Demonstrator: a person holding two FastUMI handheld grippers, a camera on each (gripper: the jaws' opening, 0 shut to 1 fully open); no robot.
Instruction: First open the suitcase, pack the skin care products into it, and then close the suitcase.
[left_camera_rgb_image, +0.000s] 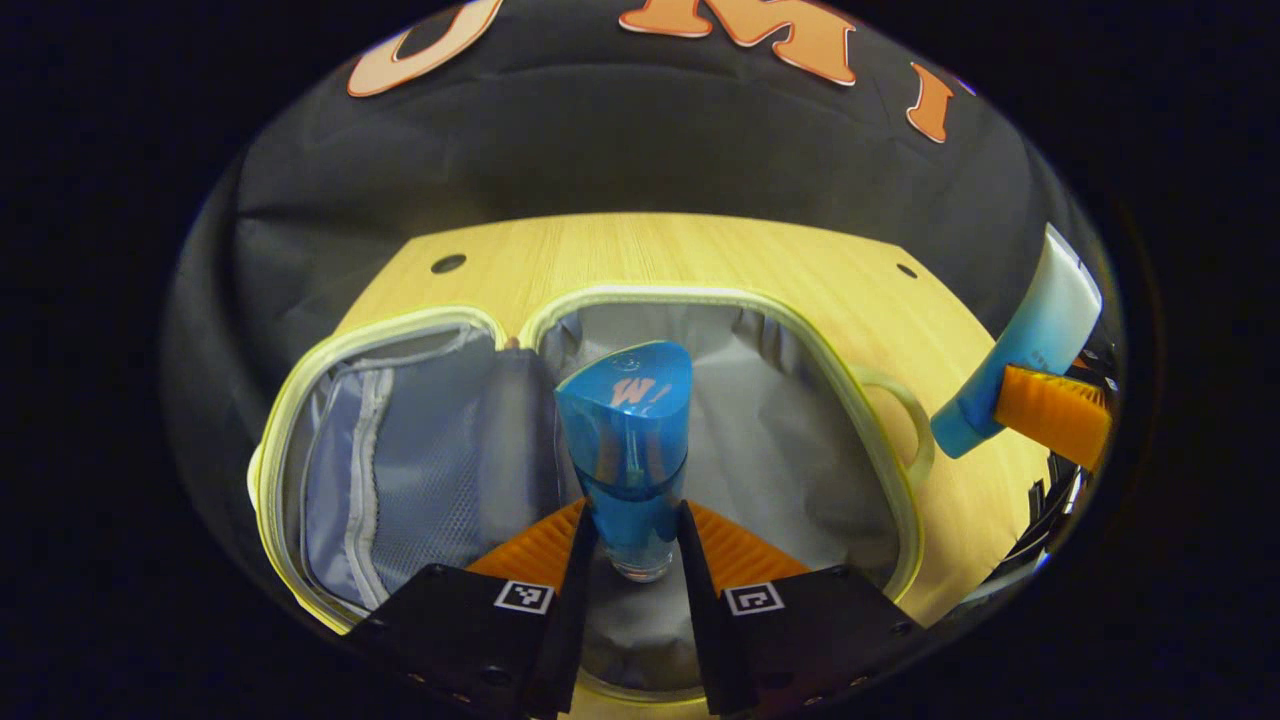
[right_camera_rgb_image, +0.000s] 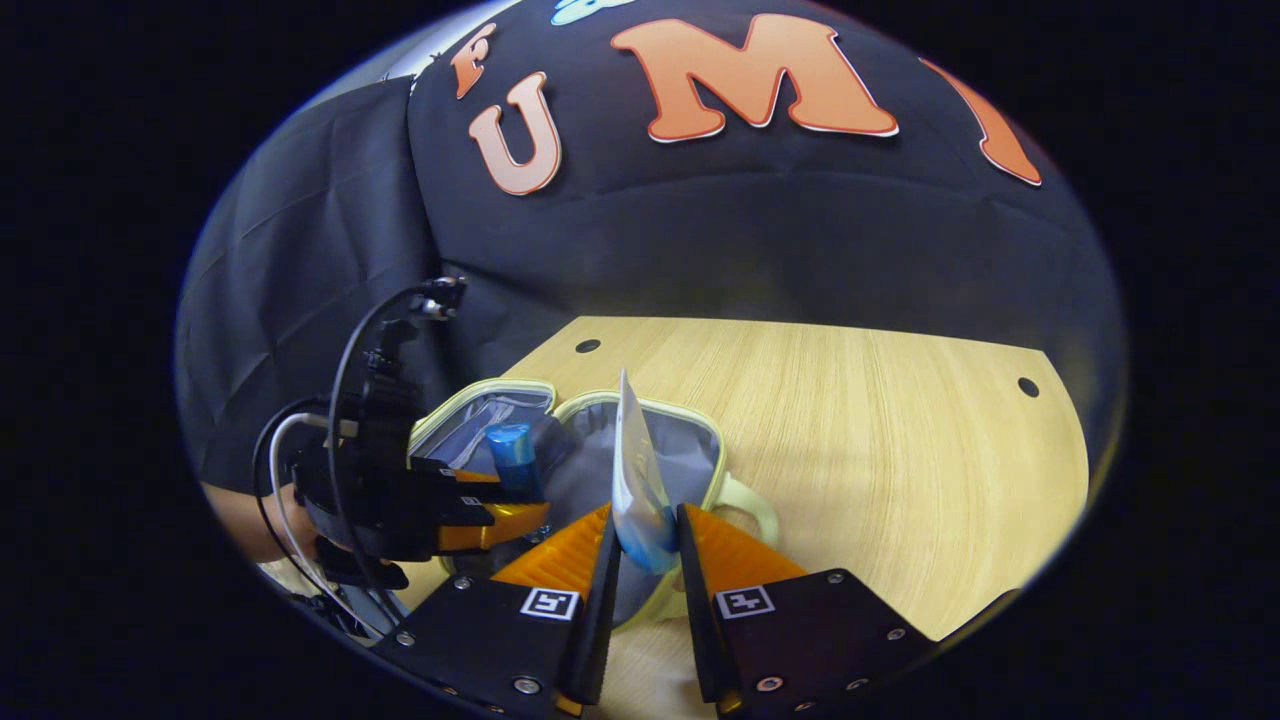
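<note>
The suitcase (left_camera_rgb_image: 760, 420) lies open on the wooden table, a small grey case with a pale yellow rim, a mesh pocket (left_camera_rgb_image: 390, 470) in its left half and a side handle (left_camera_rgb_image: 905, 415). My left gripper (left_camera_rgb_image: 632, 545) is shut on a blue bottle (left_camera_rgb_image: 628, 440), held upright over the case's grey lining. My right gripper (right_camera_rgb_image: 645, 550) is shut on a white and blue tube (right_camera_rgb_image: 636, 480), held edge-on above the case's near rim (right_camera_rgb_image: 700, 420). In the left gripper view the same tube (left_camera_rgb_image: 1030, 345) hangs at the far right, beside the case. The left gripper (right_camera_rgb_image: 480, 515) with the bottle (right_camera_rgb_image: 513, 455) also appears in the right gripper view.
The wooden table (right_camera_rgb_image: 880, 440) stretches to the right of the case, with small round holes (right_camera_rgb_image: 1027, 386) near its back corners. Black cloth walls close in behind and to the left. A person's hand (right_camera_rgb_image: 250, 520) and cables (right_camera_rgb_image: 300, 470) sit behind the left gripper.
</note>
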